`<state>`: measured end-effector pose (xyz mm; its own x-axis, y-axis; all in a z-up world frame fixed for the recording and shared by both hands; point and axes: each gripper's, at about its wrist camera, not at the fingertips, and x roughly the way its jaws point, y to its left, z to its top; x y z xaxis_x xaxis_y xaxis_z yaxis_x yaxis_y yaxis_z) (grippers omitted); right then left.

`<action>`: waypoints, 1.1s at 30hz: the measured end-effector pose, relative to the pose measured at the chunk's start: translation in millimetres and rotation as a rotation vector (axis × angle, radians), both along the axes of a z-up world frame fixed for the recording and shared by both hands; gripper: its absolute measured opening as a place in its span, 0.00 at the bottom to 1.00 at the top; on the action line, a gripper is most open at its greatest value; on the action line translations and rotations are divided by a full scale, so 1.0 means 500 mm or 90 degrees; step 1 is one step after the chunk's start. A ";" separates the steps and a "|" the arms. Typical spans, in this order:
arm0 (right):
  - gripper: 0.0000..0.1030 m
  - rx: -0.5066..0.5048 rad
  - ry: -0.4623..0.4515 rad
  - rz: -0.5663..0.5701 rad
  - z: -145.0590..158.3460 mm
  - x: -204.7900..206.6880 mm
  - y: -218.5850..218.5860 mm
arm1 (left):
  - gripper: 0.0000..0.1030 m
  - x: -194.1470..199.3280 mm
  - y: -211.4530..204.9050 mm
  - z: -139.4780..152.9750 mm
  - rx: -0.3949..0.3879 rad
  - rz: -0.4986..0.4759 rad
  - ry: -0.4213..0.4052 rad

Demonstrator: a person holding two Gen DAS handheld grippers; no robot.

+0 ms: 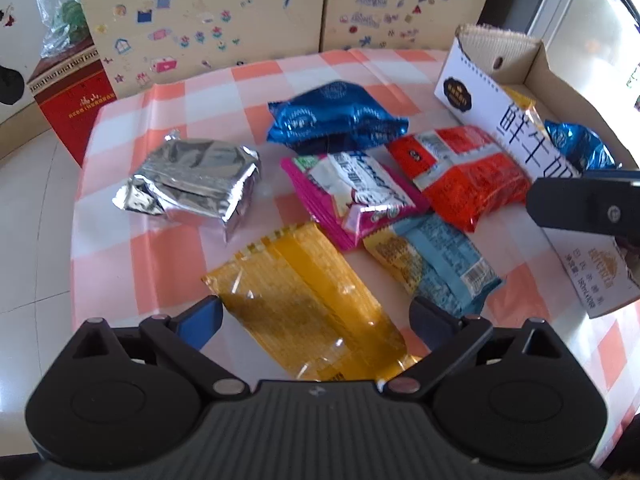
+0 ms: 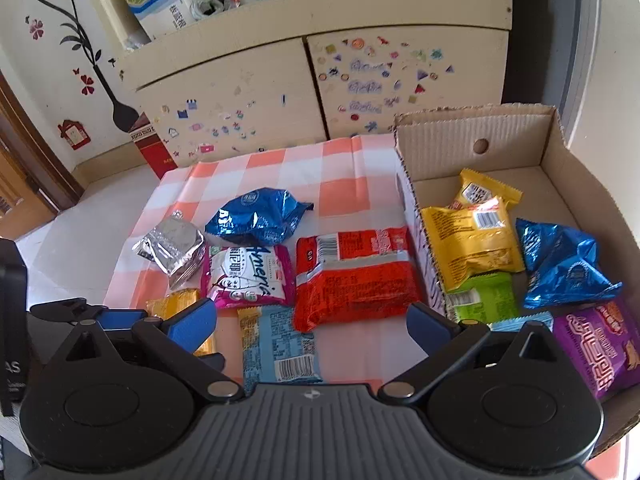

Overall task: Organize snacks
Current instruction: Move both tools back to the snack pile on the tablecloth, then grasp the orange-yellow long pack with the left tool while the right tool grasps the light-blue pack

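Below my left gripper [image 1: 316, 316], its jaws spread wide and holding nothing, a yellow-orange wrapper [image 1: 312, 312] lies flat on the checked cloth [image 1: 132, 264], glossy and ribbed, with a silver foil pack [image 1: 192, 184] and a blue foil bag [image 1: 336, 118] beyond. From my right gripper [image 2: 312, 324], jaws likewise apart and empty, I see a red packet [image 2: 354, 276] just beside the cardboard box [image 2: 560, 160], where a yellow packet [image 2: 472, 240] and a purple packet [image 2: 596, 344] lie.
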<state>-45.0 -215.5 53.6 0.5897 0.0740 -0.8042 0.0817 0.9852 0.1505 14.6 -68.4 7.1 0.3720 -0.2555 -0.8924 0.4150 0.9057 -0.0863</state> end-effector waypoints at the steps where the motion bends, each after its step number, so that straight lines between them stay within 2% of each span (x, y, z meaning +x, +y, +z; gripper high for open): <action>1: 1.00 -0.002 0.003 0.002 -0.004 0.001 0.004 | 0.96 0.000 -0.001 -0.007 0.003 -0.002 0.005; 4: 0.99 -0.006 0.019 0.009 -0.020 0.004 0.013 | 0.97 -0.001 0.005 -0.025 0.020 0.000 0.006; 7: 0.98 -0.009 0.036 0.013 -0.035 0.007 0.020 | 0.98 -0.004 0.017 -0.028 0.048 -0.006 -0.016; 10: 0.97 -0.011 0.050 0.021 -0.049 0.010 0.028 | 0.99 -0.002 0.042 -0.029 0.044 0.000 -0.015; 14: 0.96 -0.024 0.072 0.035 -0.071 0.020 0.044 | 1.00 -0.009 0.052 -0.027 0.048 -0.029 -0.047; 17: 0.96 -0.035 0.089 0.046 -0.089 0.028 0.054 | 1.00 -0.002 0.063 -0.031 0.031 -0.020 -0.041; 22: 0.86 -0.046 0.116 0.043 -0.120 0.042 0.054 | 1.00 0.001 0.067 -0.034 0.023 -0.015 -0.033; 29: 0.85 -0.090 0.107 0.063 -0.127 0.048 0.081 | 1.00 -0.001 0.069 -0.034 0.021 -0.009 -0.035; 33: 0.82 -0.085 0.104 0.068 -0.116 0.043 0.082 | 1.00 -0.001 0.069 -0.034 0.020 -0.008 -0.034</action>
